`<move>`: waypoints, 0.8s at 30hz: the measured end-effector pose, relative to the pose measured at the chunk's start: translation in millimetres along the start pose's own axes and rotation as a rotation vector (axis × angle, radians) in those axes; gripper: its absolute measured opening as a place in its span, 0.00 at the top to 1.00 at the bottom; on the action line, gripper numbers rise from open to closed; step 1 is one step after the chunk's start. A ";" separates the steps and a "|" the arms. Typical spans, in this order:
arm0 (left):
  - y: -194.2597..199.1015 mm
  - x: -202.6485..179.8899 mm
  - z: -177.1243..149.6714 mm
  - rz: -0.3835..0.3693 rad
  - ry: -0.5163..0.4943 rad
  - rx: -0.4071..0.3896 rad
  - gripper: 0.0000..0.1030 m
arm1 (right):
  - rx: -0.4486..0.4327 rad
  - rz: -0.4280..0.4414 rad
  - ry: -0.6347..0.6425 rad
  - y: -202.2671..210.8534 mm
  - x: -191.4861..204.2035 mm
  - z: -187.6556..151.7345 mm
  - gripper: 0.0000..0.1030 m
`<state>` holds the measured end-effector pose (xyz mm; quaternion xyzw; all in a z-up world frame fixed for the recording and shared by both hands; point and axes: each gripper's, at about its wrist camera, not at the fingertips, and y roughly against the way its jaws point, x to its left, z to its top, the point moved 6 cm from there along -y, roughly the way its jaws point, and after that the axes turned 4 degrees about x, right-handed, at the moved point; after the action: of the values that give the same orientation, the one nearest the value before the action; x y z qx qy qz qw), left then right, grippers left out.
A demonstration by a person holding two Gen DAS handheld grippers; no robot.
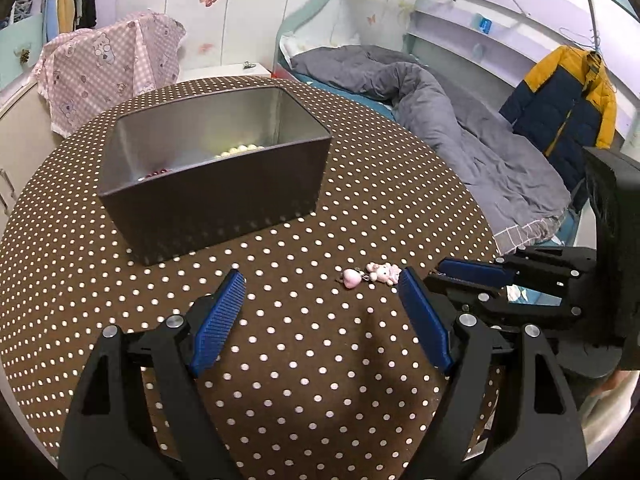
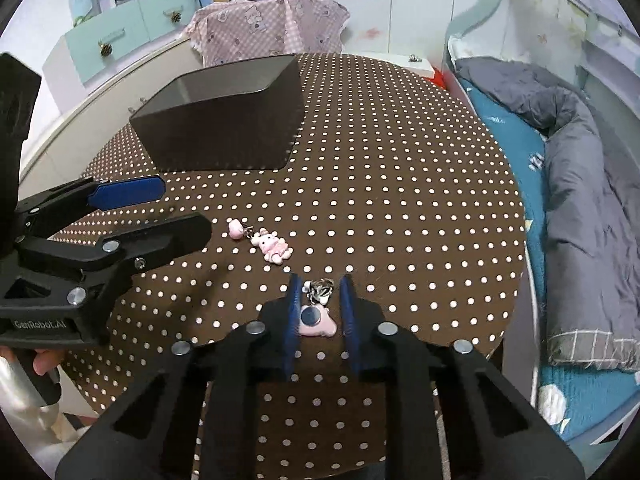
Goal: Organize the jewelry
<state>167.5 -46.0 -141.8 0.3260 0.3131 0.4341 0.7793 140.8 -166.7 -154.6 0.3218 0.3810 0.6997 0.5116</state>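
Observation:
A dark grey box (image 1: 212, 208) (image 2: 224, 128) stands on the brown dotted tablecloth (image 1: 304, 368); pearl beads (image 1: 240, 149) and red beads (image 1: 158, 173) lie inside it. A pink bunny charm (image 1: 384, 273) (image 2: 274, 246) with a pink heart (image 1: 352, 279) lies on the cloth, just inside the right fingertip of my left gripper (image 1: 321, 276) (image 2: 182, 206), which is open and empty. My right gripper (image 2: 320, 282) (image 1: 440, 274) is narrowed around a pink charm (image 2: 318, 324) with a striped black-and-white piece (image 2: 320, 291), its blue pads against the charm's sides.
The table's right edge drops toward a bed with a grey duvet (image 1: 460, 120) (image 2: 580, 200). A yellow and navy jacket (image 1: 568, 100) hangs at far right. Behind the table stand a pink cloth-covered object (image 1: 108, 64) and a pale cabinet (image 2: 112, 52). A hand (image 2: 44, 360) shows at lower left.

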 end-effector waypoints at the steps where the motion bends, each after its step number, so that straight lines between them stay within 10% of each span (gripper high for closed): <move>1: -1.8 -2.1 -0.6 -0.008 -0.003 0.002 0.24 | 0.001 0.000 0.003 -0.1 0.3 0.4 0.87; 14: -26.8 -14.1 0.5 -0.032 -0.038 0.051 0.76 | -0.016 -0.033 -0.043 7.1 -19.6 -2.9 0.88; 24: -27.8 -15.8 0.8 -0.036 -0.043 0.057 0.87 | -0.026 -0.037 -0.047 9.3 -22.5 0.3 0.88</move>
<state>174.5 -71.5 -159.7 0.3515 0.3144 0.4038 0.7839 142.7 -189.9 -147.8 0.3243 0.3657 0.6871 0.5375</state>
